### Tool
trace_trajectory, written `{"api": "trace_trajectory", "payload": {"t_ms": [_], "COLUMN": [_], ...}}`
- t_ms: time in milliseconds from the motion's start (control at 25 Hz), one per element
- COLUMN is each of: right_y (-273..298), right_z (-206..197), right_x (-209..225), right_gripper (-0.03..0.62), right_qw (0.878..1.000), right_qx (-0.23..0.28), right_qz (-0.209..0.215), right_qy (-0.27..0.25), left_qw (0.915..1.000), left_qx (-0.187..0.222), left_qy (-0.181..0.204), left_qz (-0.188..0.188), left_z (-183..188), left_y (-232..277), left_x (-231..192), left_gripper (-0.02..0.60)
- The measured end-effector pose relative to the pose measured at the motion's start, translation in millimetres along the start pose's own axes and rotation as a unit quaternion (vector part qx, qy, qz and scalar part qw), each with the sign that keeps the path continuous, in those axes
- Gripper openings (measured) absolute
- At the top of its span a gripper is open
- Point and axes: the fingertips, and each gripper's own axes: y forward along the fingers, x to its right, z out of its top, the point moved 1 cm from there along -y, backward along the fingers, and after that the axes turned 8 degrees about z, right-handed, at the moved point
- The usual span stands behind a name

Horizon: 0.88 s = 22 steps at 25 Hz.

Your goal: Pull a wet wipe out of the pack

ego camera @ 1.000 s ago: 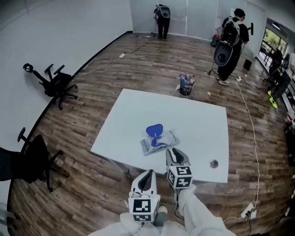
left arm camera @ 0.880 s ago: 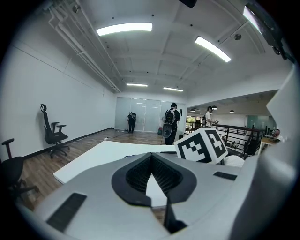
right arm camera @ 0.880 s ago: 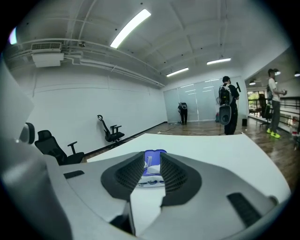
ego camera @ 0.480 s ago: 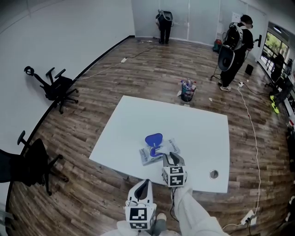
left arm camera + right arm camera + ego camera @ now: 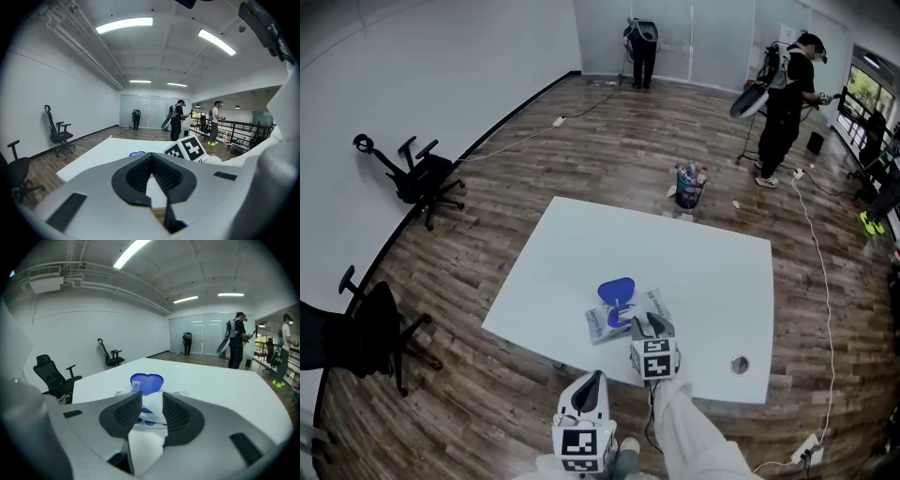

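Hovering low over the near part of the white table (image 5: 703, 253), the right gripper (image 5: 649, 322) points at the wet wipe pack (image 5: 623, 317), with its tips at the pack's near edge. I cannot tell whether they touch it.

The pack lies flat close to the table's front edge. Its blue flip lid (image 5: 616, 289) stands open on the far side.

Right gripper view: the jaws are apart and have just been opening. The pack's printed top and a white fold (image 5: 151, 405), seemingly a wipe, show in the gap. Neither pad presses on them.

The left gripper (image 5: 592, 377) is held off the table, in front of its near edge and down-left of the right one. Left gripper view: the jaws meet at the tips with nothing between them. The right gripper's marker cube (image 5: 185, 149) shows just beyond.

Surroundings: a bin of bottles (image 5: 689, 185) stands on the wooden floor beyond the table. An office chair (image 5: 417, 178) stands by the left wall.
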Motion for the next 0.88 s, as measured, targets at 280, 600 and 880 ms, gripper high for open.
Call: {"api": "trace_trajectory", "payload": {"t_ms": [280, 600, 880], "right_y": [14.4, 24.4, 31.4], "right_z": [-4.5, -14.9, -18.8], "right_x": [0.7, 3.7, 5.8], "right_gripper": [0.157, 0.161, 0.16], "right_qw": [1.0, 0.999, 0.999], "right_qx": [-0.021, -0.036, -0.041], "right_qz": [0.018, 0.016, 0.01], "right_qy": [-0.008, -0.008, -0.007], "left_qw": [0.9999, 0.9998, 0.9996], "left_qx": [-0.007, -0.014, -0.021], "left_qy": [-0.003, -0.005, -0.008], "left_qz": [0.008, 0.016, 0.018], "left_z": [-2.9, -8.2, -11.1], "left_y": [5.1, 8.7, 13.7], "left_x": [-2.1, -6.5, -9.3], "left_gripper": [0.0, 0.0, -0.001]}}
